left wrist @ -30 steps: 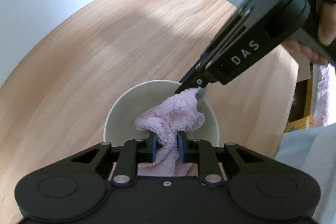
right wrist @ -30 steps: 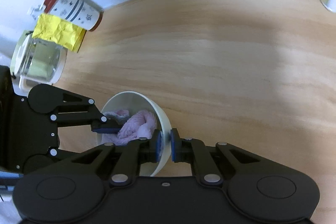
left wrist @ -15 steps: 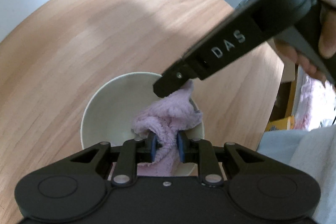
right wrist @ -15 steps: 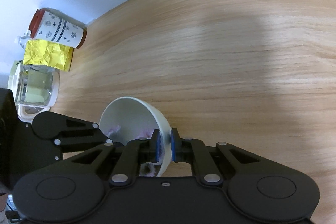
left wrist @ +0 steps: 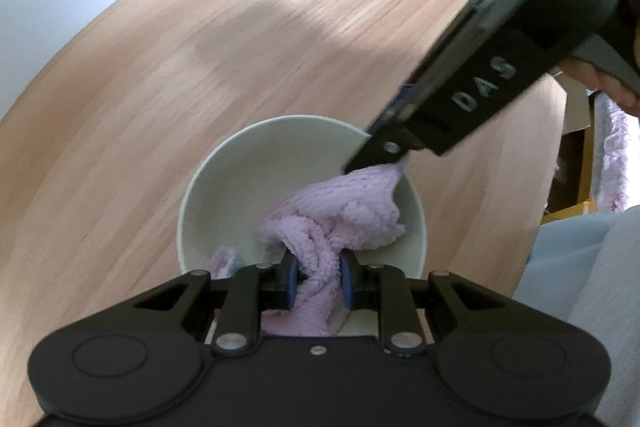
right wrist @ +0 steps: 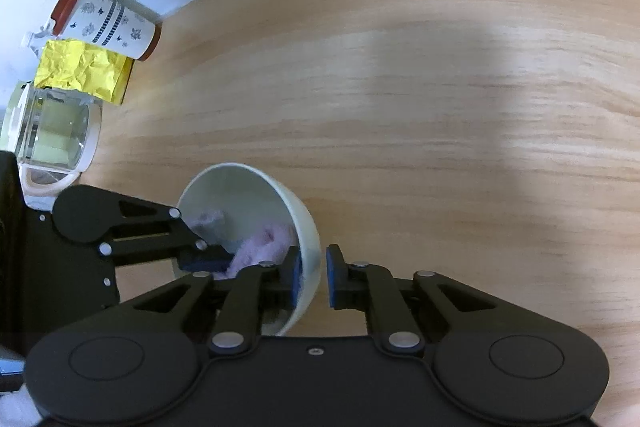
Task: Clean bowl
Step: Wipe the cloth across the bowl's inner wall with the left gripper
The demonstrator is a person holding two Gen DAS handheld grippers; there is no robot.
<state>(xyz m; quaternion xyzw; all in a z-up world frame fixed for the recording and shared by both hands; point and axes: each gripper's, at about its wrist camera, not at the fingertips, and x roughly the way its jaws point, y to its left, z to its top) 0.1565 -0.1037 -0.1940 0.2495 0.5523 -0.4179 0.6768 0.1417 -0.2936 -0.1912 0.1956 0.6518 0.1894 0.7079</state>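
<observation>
we saw the left gripper (left wrist: pixel 316 281) clamped on the pink cloth (left wrist: pixel 340 219) inside the cream bowl (left wrist: pixel 240 195), which sat on the wooden table (left wrist: pixel 180 67). the right gripper (right wrist: pixel 312 277) straddled the bowl's wall at two o'clock in the left view, its outer pad slightly off it.
</observation>
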